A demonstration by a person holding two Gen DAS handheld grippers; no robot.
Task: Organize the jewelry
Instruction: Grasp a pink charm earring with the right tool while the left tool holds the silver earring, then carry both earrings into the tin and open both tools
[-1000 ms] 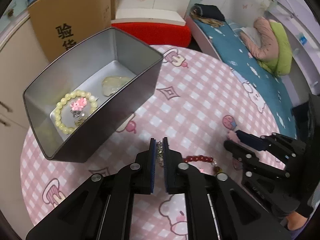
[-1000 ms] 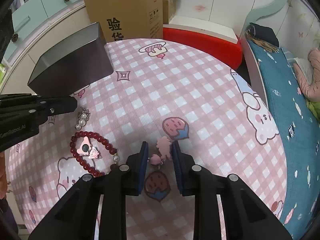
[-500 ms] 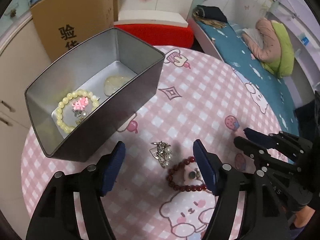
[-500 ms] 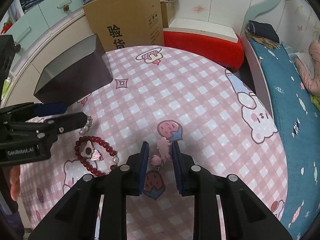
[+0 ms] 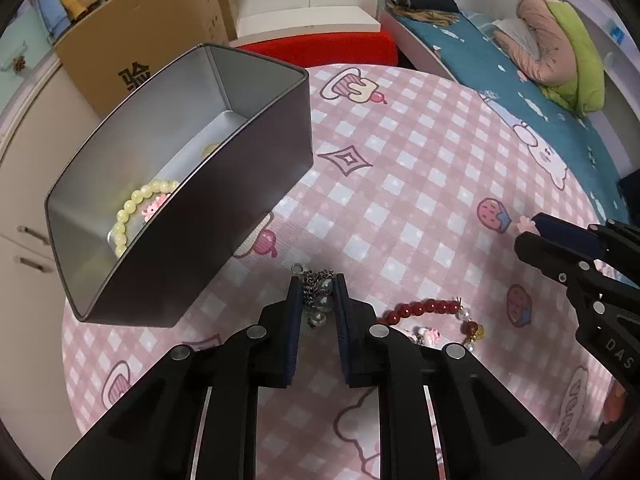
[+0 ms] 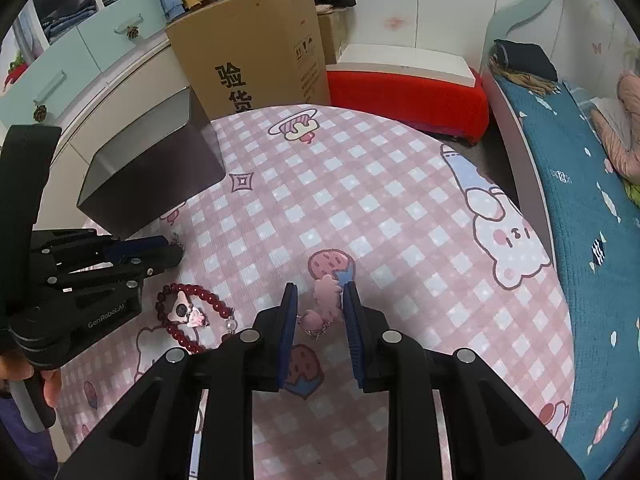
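Silver pearl charm point(image 5: 319, 295) pinched, L gripper point(image 5: 317, 282) just closing | R gripper point(image 6: 320, 294) w/ pink charm point(image 6: 327, 295)

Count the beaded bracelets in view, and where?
2. A yellow bracelet lies inside the metal tin, partly hidden by its wall. A dark red bracelet lies on the tablecloth between the two tools. The tin may hide more.

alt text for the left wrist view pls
The left tongs have just closed on a silver chain with clear beads on a pink checked tablecloth. A grey metal tin on the left holds a pale yellow bead bracelet; a dark red bead bracelet lies on the right.
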